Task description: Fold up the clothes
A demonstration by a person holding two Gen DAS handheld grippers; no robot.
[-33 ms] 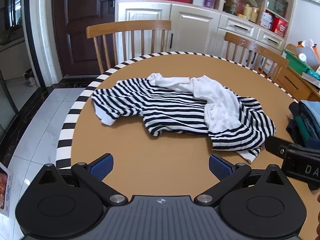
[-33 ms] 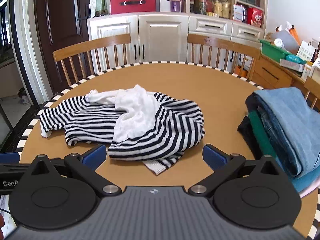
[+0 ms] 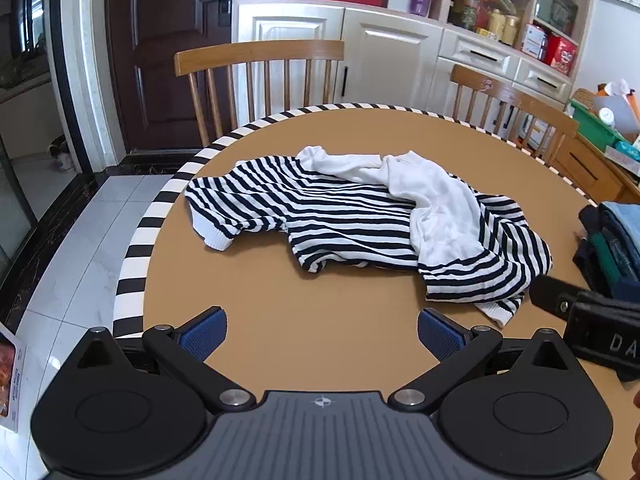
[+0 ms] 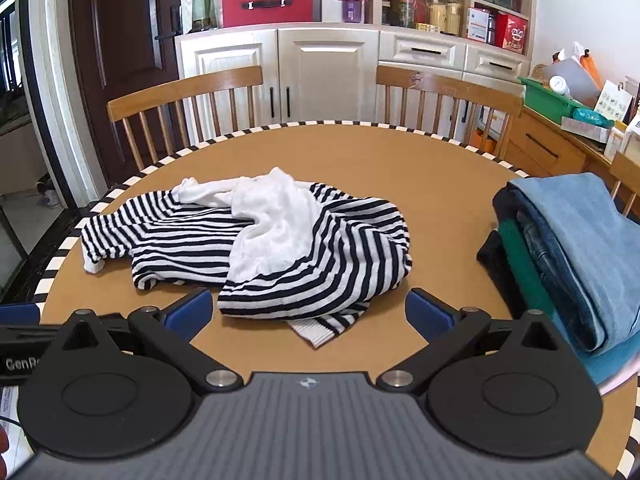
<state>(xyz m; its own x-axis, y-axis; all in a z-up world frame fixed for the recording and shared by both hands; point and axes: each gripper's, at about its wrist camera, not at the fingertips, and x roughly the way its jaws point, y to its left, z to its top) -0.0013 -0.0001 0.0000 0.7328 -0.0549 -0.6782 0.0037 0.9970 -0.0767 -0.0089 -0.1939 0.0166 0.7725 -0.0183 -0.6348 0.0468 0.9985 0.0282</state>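
A crumpled navy-and-white striped sweater (image 3: 320, 220) with a white inner part (image 3: 436, 208) bunched on top lies in the middle of the round brown table (image 3: 320, 304). It also shows in the right wrist view (image 4: 320, 256). My left gripper (image 3: 322, 334) is open and empty, above the table's near part, short of the sweater. My right gripper (image 4: 308, 314) is open and empty, with the sweater's ribbed hem (image 4: 320, 328) lying between its blue pads. The right gripper's body (image 3: 592, 320) shows at the right in the left wrist view.
A stack of folded clothes (image 4: 568, 256), blue jeans on top, sits on the table's right side. Two wooden chairs (image 4: 184, 112) (image 4: 448, 96) stand behind the table. White cabinets (image 4: 328, 68) and cluttered shelves are further back. The table has a black-and-white striped rim (image 3: 136, 240).
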